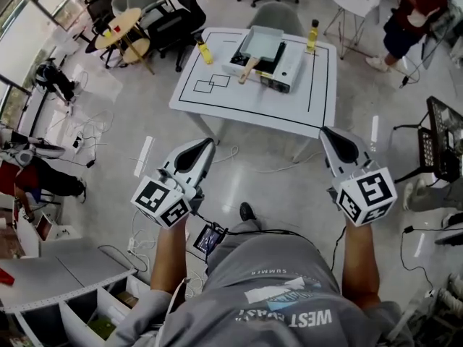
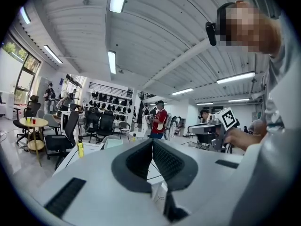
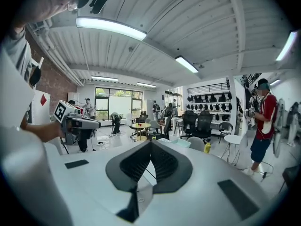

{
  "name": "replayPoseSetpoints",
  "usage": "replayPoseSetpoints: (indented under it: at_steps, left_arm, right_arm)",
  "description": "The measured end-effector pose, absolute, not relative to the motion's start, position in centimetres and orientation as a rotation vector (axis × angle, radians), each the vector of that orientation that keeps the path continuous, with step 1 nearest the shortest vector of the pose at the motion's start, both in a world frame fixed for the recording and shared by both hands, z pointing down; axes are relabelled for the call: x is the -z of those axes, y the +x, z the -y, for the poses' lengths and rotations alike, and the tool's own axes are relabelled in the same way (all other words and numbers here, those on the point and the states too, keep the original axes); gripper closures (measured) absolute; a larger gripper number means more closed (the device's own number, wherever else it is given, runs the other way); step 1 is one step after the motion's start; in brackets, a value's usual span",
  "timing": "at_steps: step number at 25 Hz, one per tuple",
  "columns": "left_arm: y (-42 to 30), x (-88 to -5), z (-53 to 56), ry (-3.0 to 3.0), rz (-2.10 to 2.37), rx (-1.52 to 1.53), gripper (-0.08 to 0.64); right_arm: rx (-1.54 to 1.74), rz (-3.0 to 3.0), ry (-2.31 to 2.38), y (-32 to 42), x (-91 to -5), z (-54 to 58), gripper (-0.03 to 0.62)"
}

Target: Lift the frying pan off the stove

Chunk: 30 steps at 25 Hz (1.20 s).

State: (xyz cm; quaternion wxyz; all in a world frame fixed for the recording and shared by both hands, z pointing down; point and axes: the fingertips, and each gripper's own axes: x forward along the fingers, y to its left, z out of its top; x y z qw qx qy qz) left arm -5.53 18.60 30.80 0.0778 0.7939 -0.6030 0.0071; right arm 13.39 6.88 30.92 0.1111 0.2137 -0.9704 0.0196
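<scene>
Frying pan (image 1: 262,43) on stove (image 1: 283,71) by table (image 1: 217,107) far edge. The 2 grippers, left gripper (image 1: 210,142) and right gripper (image 1: 323,131), are pressed together, empty and well short of the table, likely pre-approach.

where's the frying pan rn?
Head view, top centre: the frying pan sits on the stove at the far side of the white table, between two yellow bottles, with its wooden handle pointing back toward the person.

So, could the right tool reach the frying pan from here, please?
Probably not yet: the right tool hovers shut, well short of the table, with the frying pan on the stove beyond. Nothing blocks it.
</scene>
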Motion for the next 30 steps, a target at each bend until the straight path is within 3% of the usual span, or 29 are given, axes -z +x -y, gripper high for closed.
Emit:
replayPoseSetpoints:
  at_steps: [17,30]
  left_arm:
    - [-13.7,-32.4,-12.9,2.517,1.541,0.044,0.56]
    - [-17.5,-33.8,-12.7,2.382,1.672,0.059,0.56]
  right_arm:
    - [-0.026,2.728,0.881,6.8,-30.4,-4.4,0.58]
    - [-0.021,2.762,0.766,2.7,-30.6,0.2,0.58]
